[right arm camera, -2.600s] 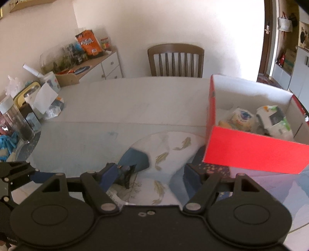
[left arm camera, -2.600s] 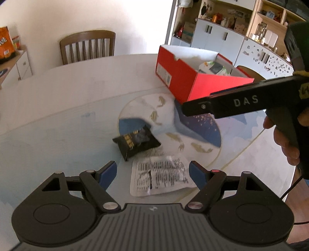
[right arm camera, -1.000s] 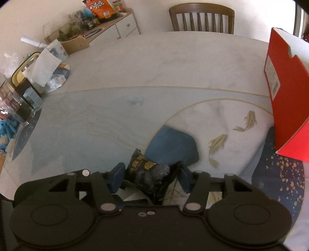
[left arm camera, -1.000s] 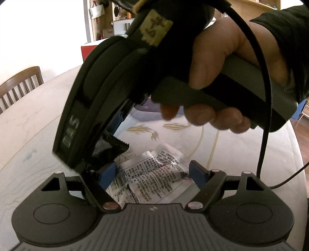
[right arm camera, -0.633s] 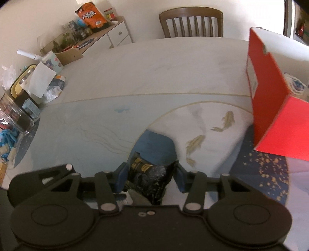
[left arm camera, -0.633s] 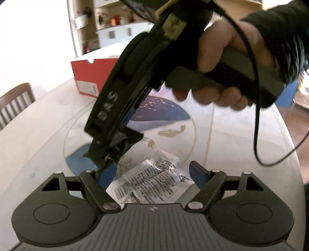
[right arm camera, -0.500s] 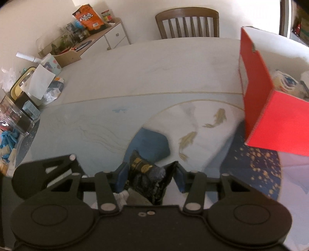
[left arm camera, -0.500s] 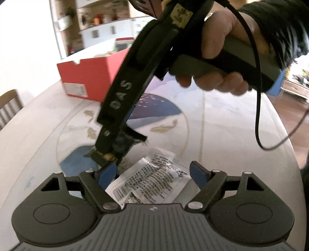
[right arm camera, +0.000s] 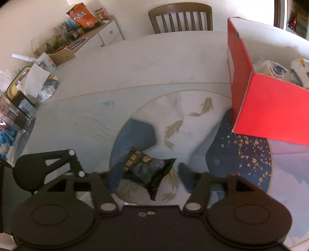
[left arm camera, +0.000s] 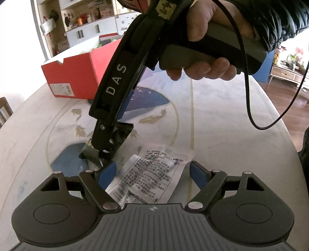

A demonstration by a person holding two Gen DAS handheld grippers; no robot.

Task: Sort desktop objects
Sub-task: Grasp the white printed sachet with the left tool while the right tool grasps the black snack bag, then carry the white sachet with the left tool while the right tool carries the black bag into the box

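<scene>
A black snack packet [right arm camera: 146, 170] lies on the table between the fingers of my right gripper [right arm camera: 146, 177], whose jaws now stand wide apart, clear of the packet's right side. It also shows in the left wrist view [left arm camera: 114, 141] under the right gripper [left arm camera: 102, 148]. A white printed packet [left arm camera: 148, 173] lies flat between the open blue fingers of my left gripper [left arm camera: 152, 171], low over the table. The red box [right arm camera: 268, 108] stands open at the right with several packets inside.
A wooden chair [right arm camera: 181, 17] stands at the table's far side. A sideboard [right arm camera: 81, 34] with snack bags and clutter is at the far left, and jars and boxes [right arm camera: 19, 108] crowd the table's left edge. The right gripper's cable [left arm camera: 270, 108] hangs over the table.
My right gripper's jaws have opened from around the black packet, which now lies loose on the table. The left gripper stays open around the white packet, its view swung a little.
</scene>
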